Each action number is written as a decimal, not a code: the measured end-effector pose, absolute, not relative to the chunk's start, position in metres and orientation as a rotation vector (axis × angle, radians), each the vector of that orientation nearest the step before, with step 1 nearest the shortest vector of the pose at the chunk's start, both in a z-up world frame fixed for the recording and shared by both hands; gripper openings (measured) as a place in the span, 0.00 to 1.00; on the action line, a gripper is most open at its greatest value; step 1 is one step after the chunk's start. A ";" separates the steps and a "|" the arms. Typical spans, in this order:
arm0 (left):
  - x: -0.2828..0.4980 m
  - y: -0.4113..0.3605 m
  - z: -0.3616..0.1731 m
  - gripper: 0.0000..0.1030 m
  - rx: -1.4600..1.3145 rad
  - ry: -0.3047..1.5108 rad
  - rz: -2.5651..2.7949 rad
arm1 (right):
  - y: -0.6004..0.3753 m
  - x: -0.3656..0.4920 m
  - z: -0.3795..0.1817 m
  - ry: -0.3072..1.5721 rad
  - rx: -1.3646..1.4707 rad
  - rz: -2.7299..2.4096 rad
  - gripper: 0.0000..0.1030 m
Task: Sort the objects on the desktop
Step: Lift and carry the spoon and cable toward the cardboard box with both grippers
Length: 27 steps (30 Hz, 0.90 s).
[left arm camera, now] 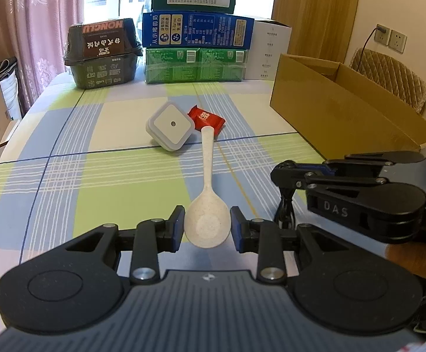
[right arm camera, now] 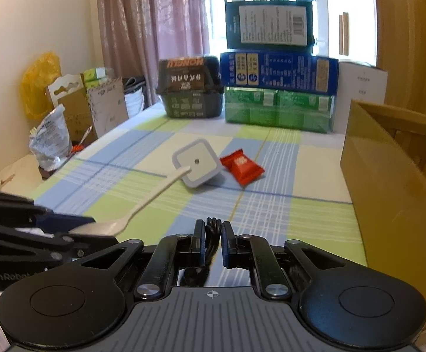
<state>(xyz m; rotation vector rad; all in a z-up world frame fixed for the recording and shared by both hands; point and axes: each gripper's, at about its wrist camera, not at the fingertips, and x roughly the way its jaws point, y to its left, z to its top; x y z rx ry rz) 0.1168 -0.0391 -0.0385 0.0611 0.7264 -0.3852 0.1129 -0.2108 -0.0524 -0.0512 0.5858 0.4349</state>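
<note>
Grippers share the lower half of both frames. We see the left gripper (left arm camera: 207, 228) clamped on the bowl of a speckled white spoon (left arm camera: 205, 205), handle pointing up-frame. The right gripper (right arm camera: 213, 240) pinches a coiled black cable (right arm camera: 211, 234). At centre frame we find a white square night light (left arm camera: 170, 124) beside a red candy packet (left arm camera: 207, 118); a cardboard box (left arm camera: 345, 108) sits right.

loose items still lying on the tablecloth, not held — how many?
2. The white cube sits mid-table; the red packet lies just beside it, on the side toward the cardboard box. The spoon and black cable are gripped. Anything inside the box is hidden.
</note>
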 end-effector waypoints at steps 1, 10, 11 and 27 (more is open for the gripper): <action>0.116 -0.039 -0.038 0.27 0.056 0.726 -0.385 | -0.212 0.112 -0.049 0.576 -0.048 0.432 0.07; 0.104 -0.043 -0.030 0.27 0.023 0.710 -0.388 | -0.221 0.098 -0.033 0.536 -0.039 0.405 0.07; 0.103 -0.044 -0.028 0.27 0.023 0.705 -0.387 | -0.222 0.097 -0.031 0.531 -0.041 0.402 0.07; 0.080 -0.075 0.016 0.27 0.032 0.666 -0.376 | -0.262 0.062 0.037 0.445 -0.048 0.357 0.07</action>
